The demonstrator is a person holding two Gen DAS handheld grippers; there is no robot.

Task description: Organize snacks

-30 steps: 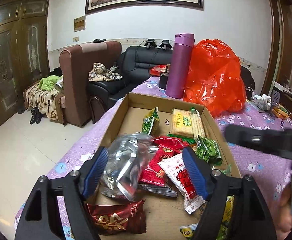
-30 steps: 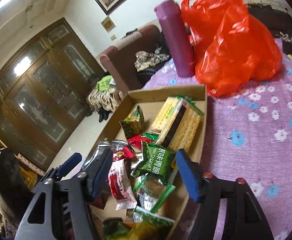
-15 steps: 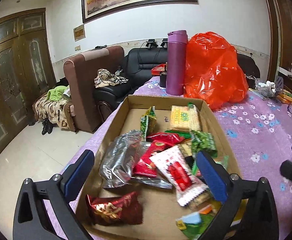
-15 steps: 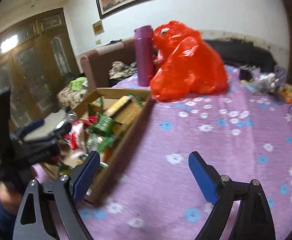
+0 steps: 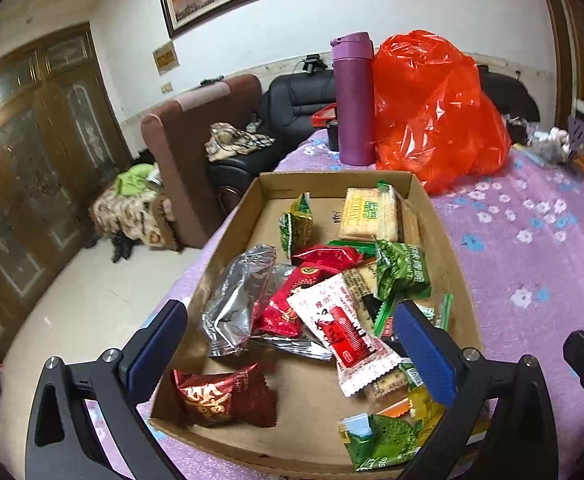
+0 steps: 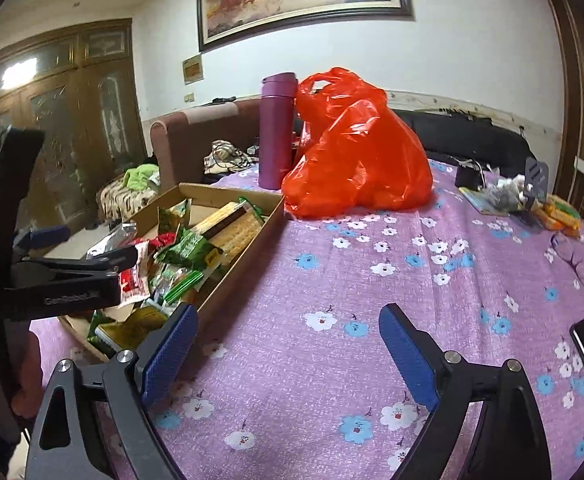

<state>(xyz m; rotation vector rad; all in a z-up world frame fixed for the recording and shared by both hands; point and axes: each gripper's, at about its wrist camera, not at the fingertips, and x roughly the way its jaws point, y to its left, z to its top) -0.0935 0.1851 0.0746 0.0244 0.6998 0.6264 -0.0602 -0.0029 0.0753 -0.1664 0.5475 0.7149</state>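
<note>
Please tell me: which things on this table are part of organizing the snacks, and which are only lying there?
Belong to the job:
- shallow brown cardboard box
- wrapped snack packets inside it, such as the dark red foil packet

Only lying about:
- tall purple flask
- orange plastic bag
- eyeglasses

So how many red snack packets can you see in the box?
4. A dark red one at the near left corner, two bright red ones mid-box, and a white-and-red one lying over them. More may be hidden under the pile.
</note>
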